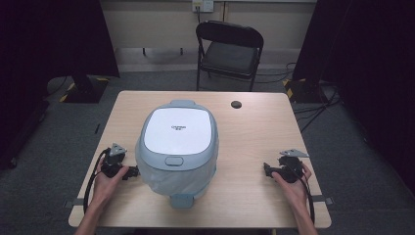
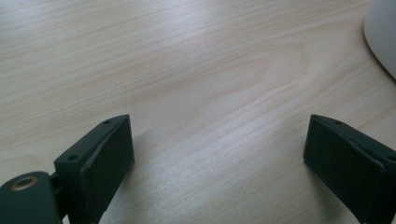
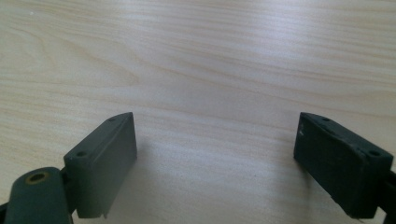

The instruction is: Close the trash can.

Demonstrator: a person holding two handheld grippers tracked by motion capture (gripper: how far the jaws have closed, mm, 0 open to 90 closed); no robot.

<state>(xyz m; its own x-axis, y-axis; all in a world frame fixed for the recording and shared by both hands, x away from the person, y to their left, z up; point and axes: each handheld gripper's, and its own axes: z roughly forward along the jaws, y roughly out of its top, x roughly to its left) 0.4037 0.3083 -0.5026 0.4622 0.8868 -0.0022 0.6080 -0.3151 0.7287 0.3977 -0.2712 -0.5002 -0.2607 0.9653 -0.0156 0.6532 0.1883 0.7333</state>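
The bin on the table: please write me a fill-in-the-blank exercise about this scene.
1. The grey-blue bin with the white lid stands between the two ____.
2. The jaws of the left gripper are ____, with nothing between them.
3. Behind the table stands a black folding ____.
4. The right gripper hovers over bare ____.

Missing words: grippers; open; chair; wood

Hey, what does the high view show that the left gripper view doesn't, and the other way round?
The high view alone takes in the bin's white lid and latch, the right gripper apart from it, the black folding chair and a dark round disc. The left gripper view alone gives a close look at the left gripper, jaws wide apart with bare wood between them. Both share the wooden table and the bin's pale curved side.
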